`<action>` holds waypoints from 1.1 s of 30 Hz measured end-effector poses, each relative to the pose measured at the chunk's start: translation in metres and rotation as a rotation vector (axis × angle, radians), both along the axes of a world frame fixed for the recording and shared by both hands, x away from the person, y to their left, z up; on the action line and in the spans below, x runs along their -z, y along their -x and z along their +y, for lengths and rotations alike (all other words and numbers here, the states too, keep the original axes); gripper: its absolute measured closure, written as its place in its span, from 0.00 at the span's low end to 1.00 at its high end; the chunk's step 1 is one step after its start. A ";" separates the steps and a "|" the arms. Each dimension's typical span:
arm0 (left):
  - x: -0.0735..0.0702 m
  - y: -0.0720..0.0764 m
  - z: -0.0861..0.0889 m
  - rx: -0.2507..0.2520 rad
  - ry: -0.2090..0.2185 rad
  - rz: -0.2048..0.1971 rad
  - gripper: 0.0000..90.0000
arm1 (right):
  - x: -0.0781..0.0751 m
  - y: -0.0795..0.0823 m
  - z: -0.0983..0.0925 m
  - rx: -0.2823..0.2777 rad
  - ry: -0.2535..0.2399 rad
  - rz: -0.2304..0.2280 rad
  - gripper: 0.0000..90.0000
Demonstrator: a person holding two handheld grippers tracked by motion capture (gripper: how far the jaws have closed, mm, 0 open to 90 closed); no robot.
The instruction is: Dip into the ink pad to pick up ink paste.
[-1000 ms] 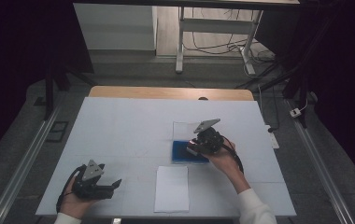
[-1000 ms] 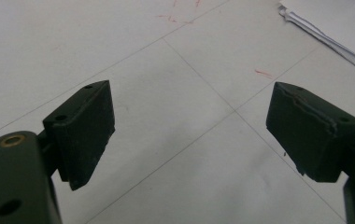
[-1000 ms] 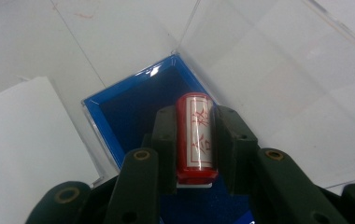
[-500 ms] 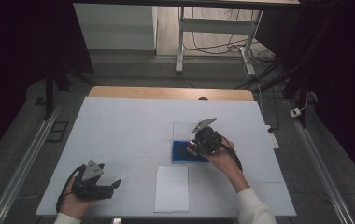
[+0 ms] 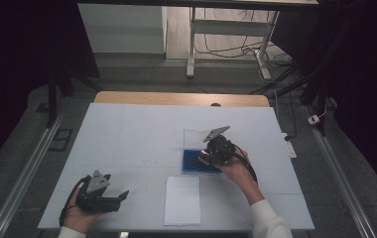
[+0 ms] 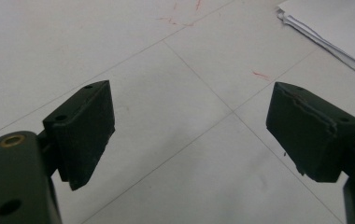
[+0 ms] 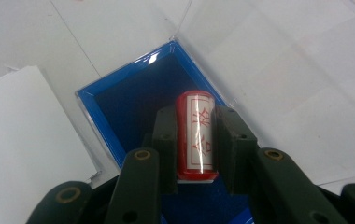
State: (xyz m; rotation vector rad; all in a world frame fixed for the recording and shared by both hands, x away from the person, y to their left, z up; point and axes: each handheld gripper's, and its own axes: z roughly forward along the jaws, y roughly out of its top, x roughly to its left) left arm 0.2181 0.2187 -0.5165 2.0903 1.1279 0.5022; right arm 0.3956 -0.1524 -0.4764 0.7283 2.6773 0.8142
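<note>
My right gripper is shut on a red cylinder stamp with a white label of red characters. It holds the stamp just over a blue ink pad in a clear case, whose lid lies open behind it. In the high view the right gripper sits over the blue pad at mid-table. My left gripper rests near the front left corner, and its black jaws stand wide apart in the left gripper view, with bare table between them.
A stack of white paper lies at the front centre of the white table, between the two hands, and shows as a corner in the left gripper view. Faint red marks dot the tabletop. Dark floor surrounds the table.
</note>
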 end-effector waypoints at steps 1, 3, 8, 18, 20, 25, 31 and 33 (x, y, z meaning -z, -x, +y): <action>0.000 0.000 0.000 -0.002 0.001 0.000 0.17 | 0.000 0.001 0.001 0.001 0.003 -0.002 0.79; 0.000 0.000 0.000 -0.004 0.000 0.000 0.17 | 0.000 0.001 0.001 -0.001 0.007 -0.007 0.79; 0.000 0.000 0.001 -0.004 -0.002 0.002 0.17 | 0.001 0.000 -0.001 -0.007 -0.003 -0.006 0.79; 0.000 0.000 0.001 -0.008 0.000 0.001 0.17 | 0.001 0.002 0.000 -0.002 0.000 -0.017 0.79; 0.000 -0.001 0.001 -0.005 0.000 0.002 0.17 | 0.001 0.002 0.000 -0.009 0.006 -0.024 0.79; 0.000 -0.001 0.000 0.000 0.000 0.003 0.17 | -0.001 0.005 0.003 -0.007 0.021 -0.044 0.78; 0.002 -0.002 0.000 0.003 -0.007 0.005 0.17 | -0.014 0.008 -0.003 0.001 -0.031 -0.089 0.78; 0.001 -0.002 0.000 0.002 -0.007 0.004 0.17 | -0.020 0.010 -0.005 0.013 -0.072 -0.094 0.78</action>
